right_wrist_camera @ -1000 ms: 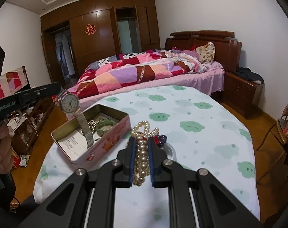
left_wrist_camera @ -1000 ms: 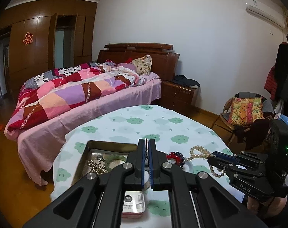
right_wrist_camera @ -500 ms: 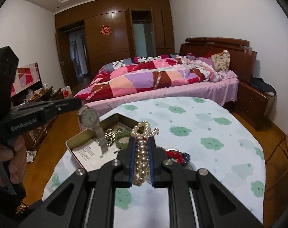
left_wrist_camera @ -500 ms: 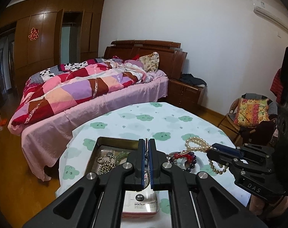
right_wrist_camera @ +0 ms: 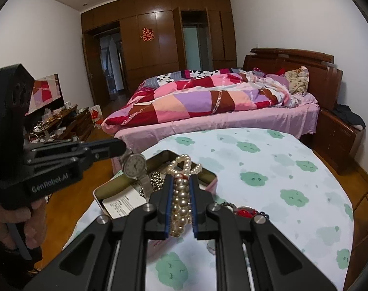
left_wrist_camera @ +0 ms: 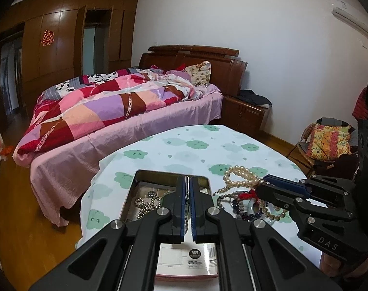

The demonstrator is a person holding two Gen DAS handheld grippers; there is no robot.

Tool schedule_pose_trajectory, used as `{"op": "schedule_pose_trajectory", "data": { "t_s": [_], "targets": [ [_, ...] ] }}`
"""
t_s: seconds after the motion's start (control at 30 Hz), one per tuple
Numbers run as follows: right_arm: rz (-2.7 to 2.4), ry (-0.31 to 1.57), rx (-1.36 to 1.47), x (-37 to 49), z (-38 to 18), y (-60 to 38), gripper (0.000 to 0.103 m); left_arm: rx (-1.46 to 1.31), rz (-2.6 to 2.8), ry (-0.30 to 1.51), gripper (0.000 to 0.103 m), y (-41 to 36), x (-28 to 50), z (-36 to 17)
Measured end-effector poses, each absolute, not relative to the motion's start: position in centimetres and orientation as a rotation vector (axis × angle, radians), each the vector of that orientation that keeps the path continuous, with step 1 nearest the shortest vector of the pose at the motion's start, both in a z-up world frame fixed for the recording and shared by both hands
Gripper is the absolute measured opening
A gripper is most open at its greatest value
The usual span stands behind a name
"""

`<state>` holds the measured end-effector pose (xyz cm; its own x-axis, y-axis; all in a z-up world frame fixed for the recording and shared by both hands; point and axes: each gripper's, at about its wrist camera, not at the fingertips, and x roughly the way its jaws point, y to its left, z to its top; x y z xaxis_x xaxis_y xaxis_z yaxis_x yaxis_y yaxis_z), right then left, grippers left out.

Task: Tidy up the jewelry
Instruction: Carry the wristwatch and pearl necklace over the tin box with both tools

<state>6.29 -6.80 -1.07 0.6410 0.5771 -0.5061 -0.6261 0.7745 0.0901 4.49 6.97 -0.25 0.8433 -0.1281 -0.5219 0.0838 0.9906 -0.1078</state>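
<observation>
An open metal tin [left_wrist_camera: 138, 180] sits on the cloud-print table [left_wrist_camera: 184, 145]. My left gripper [left_wrist_camera: 188, 189] is shut on the strap of a silver wristwatch [right_wrist_camera: 134, 165], which hangs over the tin's [right_wrist_camera: 209, 173] near-left part. In the right wrist view the left gripper [right_wrist_camera: 120, 146] comes in from the left. My right gripper [right_wrist_camera: 181, 194] is shut on a pearl necklace [right_wrist_camera: 181, 189], whose loops stick out over the tin's right rim. Seen from the left wrist, the right gripper [left_wrist_camera: 264, 184] and the pearls [left_wrist_camera: 239, 177] hang just right of the tin.
A gold bead chain [left_wrist_camera: 145, 203] and a printed card lie in the tin. Dark bead bracelets with a red tassel [left_wrist_camera: 247, 195] lie on the cloth right of it. Beyond the table are a bed [right_wrist_camera: 208, 101], a bedside cabinet [right_wrist_camera: 339, 131] and a chair [left_wrist_camera: 329, 143].
Both grippers have drifted toward the tin. The watch now hangs lower and over the tin's inside, and the pearls have come from the table's middle to the tin's right rim.
</observation>
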Motion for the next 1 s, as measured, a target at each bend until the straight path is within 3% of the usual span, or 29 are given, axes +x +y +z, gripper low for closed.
{"op": "schedule_pose_trajectory", "data": {
  "t_s": [1.0],
  "targets": [
    [0.728,0.664,-0.167,8.5,-6.5,-1.3,0.015,-0.117,-0.066,0.708,0.002,9.5,8.3,-6.7]
  ]
}}
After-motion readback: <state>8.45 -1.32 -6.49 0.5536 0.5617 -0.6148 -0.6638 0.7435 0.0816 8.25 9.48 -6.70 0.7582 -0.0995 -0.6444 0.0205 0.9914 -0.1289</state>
